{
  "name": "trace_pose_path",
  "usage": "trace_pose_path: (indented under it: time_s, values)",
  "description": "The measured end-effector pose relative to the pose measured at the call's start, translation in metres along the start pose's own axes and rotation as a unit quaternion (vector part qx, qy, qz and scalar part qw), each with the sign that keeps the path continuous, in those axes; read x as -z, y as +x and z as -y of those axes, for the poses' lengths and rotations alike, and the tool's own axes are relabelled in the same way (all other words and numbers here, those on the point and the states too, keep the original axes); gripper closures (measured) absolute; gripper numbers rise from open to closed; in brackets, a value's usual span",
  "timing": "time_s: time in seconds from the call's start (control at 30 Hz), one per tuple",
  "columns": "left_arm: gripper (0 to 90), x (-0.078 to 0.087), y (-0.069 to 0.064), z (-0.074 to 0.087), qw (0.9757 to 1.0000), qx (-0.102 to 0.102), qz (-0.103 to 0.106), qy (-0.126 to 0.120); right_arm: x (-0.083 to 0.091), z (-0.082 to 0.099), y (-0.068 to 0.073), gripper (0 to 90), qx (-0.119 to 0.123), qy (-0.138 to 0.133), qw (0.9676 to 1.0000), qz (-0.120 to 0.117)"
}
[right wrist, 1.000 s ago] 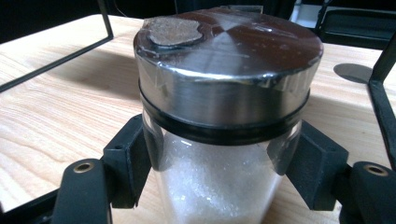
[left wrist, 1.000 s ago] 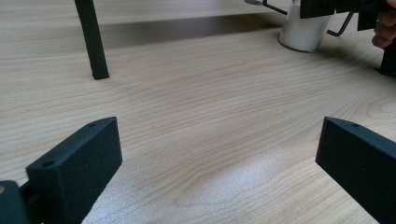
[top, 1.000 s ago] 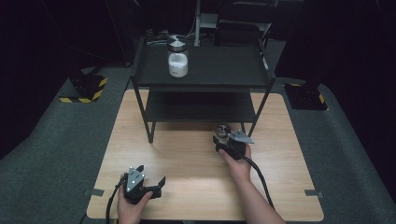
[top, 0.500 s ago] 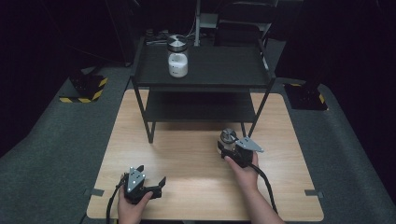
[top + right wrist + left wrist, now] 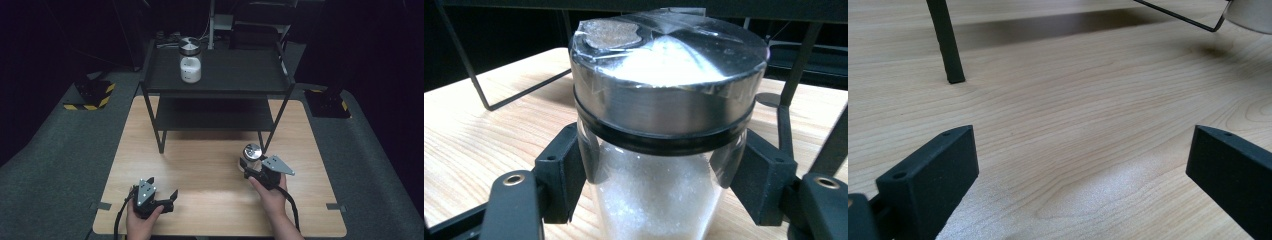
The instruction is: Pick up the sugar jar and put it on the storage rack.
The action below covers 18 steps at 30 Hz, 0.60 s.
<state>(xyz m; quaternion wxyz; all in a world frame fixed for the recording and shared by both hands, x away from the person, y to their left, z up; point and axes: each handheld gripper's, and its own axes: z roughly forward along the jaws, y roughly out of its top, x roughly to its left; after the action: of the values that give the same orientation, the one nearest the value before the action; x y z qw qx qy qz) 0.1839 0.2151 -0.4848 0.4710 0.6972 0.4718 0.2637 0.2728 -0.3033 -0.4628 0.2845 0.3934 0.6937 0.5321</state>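
your right hand-held gripper (image 5: pixel 251 162) pinches a glass jar (image 5: pixel 664 150) of white grains just below its steel lid (image 5: pixel 669 75), both pads pressed on the glass, in front of the black two-tier shelf (image 5: pixel 215 82) near that shelf's front right leg. from above, the jar (image 5: pixel 251 152) stands upright in the grip over the wooden counter (image 5: pixel 200 165); whether its base touches the wood or hangs just clear of it you cannot tell from these pictures. a second jar (image 5: pixel 190 60) of the same kind sits on the top tier of the shelf, toward its left rear, well apart from your hands. your left hand-held gripper (image 5: pixel 162 197) rests low at the near left of the counter, its jaws spread wide with only bare wood between them, as its own view shows. judged from how things lie, the pick is done: the jar is secured and upright, lid on and wrapped in clear film. what is left appears to be the carry and the placing, most likely onto one of the shelf tiers, beside its twin or on the open lower tier (image 5: pixel 210 115), then letting go and drawing the gripper back. the left hand has no part in the work as yet.
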Motion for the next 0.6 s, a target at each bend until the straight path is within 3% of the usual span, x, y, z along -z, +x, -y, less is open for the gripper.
trace_pose_path:
  time_s: [0.3,0.6]
  values:
    - [0.6,0.0,0.0,0.0,1.0,0.0,0.001,0.001,0.017,-0.006,0.003,30.6,-0.001,-0.009,1.0,-0.002]
    - [0.6,0.0,-0.001,0.001,1.0,-0.001,-0.001,-0.002,0.036,-0.028,0.012,30.6,0.0,-0.031,0.9995,0.003]
